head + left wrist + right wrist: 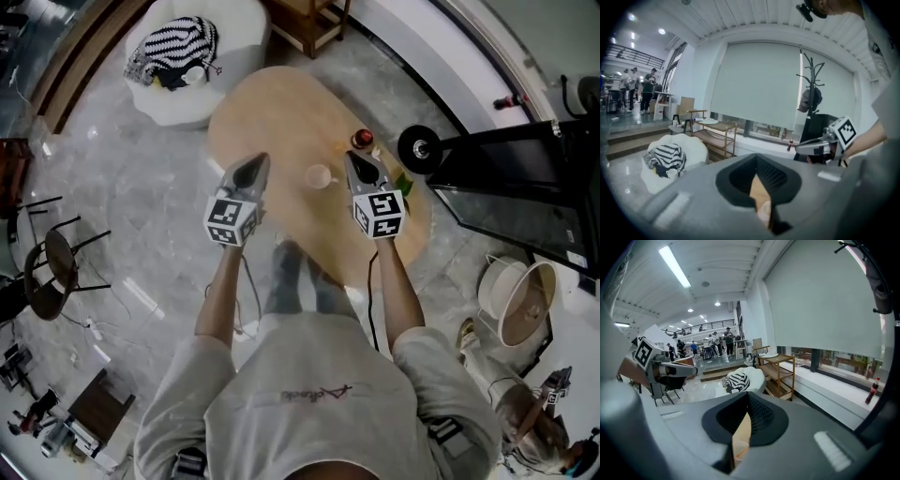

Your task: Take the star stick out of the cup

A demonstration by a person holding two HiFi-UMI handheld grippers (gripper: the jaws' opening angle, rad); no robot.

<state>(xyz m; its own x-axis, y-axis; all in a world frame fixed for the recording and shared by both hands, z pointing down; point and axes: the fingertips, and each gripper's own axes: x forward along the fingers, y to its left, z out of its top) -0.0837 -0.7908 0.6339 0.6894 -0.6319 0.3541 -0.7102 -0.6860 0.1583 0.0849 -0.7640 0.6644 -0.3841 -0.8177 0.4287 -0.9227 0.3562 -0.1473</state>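
You hold both grippers low over the oval wooden table (272, 112), the left gripper (257, 162) and right gripper (355, 158) flanking a small pale cup (319, 175) that stands upright near the table's middle, apart from both. Each gripper's jaws are clenched together on nothing, tips aimed toward the cup. In the right gripper view, a thin orange streak, apparently the star stick (742, 451), slants across the cup's mouth, rising to the right. Its star end and true long axis are too small to make out, and the head view does not show it at all. A red-topped object (362, 139) sits on the table beyond your right gripper. The table stands on a glossy grey marble floor (141, 206). A white pouf (230, 37) carrying a black-and-white striped cloth (178, 42) sits past the table, beside a wooden shelf unit (314, 23), and a dark chair (52, 262) stands off to your left.
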